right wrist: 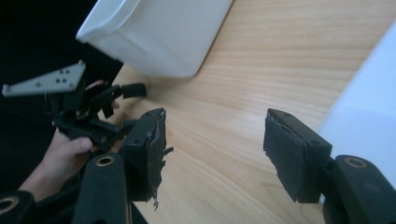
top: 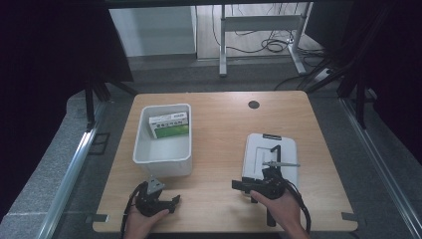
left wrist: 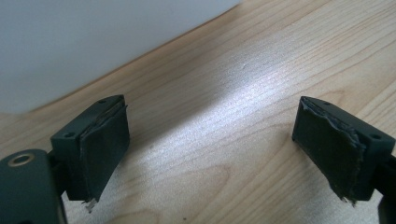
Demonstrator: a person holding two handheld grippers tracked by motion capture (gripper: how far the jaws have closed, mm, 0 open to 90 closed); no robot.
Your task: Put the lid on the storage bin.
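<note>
1. We see the left tool (top: 171, 201) low at the table's near left edge, jaws wide apart, nothing between them, bare wood under it in its own view (left wrist: 210, 140).
2. Right tool (top: 239, 185) sits at the near right, jaws also spread wide and holding nothing; its body overlaps the near end of a white flat case (top: 278, 147).
3. On the case we note a black L-shaped mark and a thin metal tool (top: 281, 163) lying across it.
4. White bin (top: 162, 162) stands left of centre, just beyond the left tool; a green-and-white box (top: 170, 124) lies inside at its far end.
5. Table (top: 219, 124) is light wood with a round dark grommet (top: 254, 104) near the far edge.
6. Beyond: grey floor, desk legs (top: 223, 45), loose cables (top: 271, 46), dark curtains at both sides.
</note>
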